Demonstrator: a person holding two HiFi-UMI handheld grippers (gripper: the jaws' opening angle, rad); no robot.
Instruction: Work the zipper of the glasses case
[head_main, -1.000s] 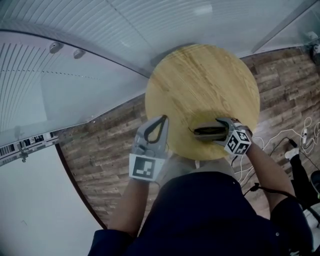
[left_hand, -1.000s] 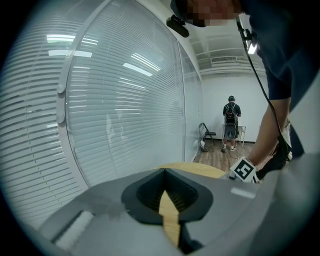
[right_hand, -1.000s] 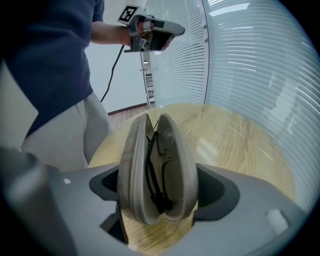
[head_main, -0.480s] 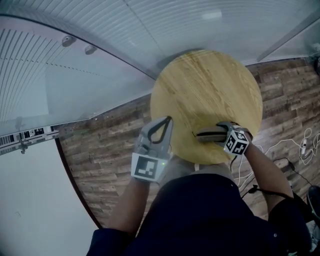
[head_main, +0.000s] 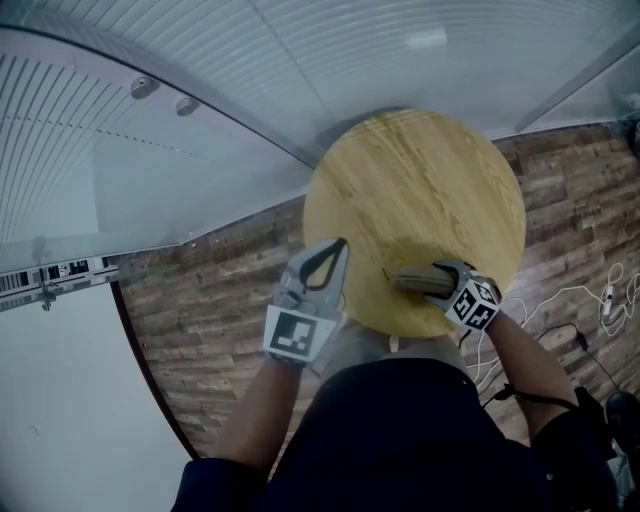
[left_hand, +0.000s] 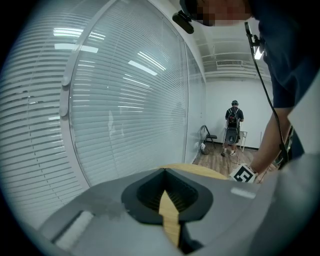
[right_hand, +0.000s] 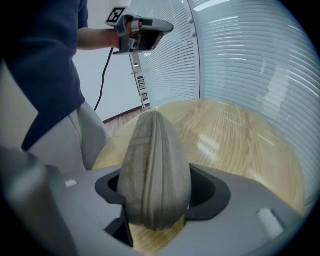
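Note:
A grey fabric glasses case (head_main: 408, 280) lies near the front edge of the round wooden table (head_main: 420, 170). My right gripper (head_main: 432, 282) comes at it from the right, and its jaws are closing around the case's end. In the right gripper view the case (right_hand: 155, 165) fills the gap of the right gripper (right_hand: 157, 195), and both jaws touch its sides. The zipper seam runs along the top of the case. My left gripper (head_main: 338, 246) hangs shut and empty off the table's left edge, apart from the case; the table (left_hand: 172, 220) shows through its frame (left_hand: 165, 172).
A curved glass wall with blinds (head_main: 200, 90) runs behind and left of the table. Wood floor (head_main: 210, 290) surrounds it, with white cables (head_main: 590, 290) at the right. Far off in the left gripper view stand a person (left_hand: 232, 127) and a folding chair (left_hand: 206, 137).
The right gripper's jaws have drawn in around the case's end and shifted slightly toward the table's near edge. The left gripper has stayed shut in about the same place.

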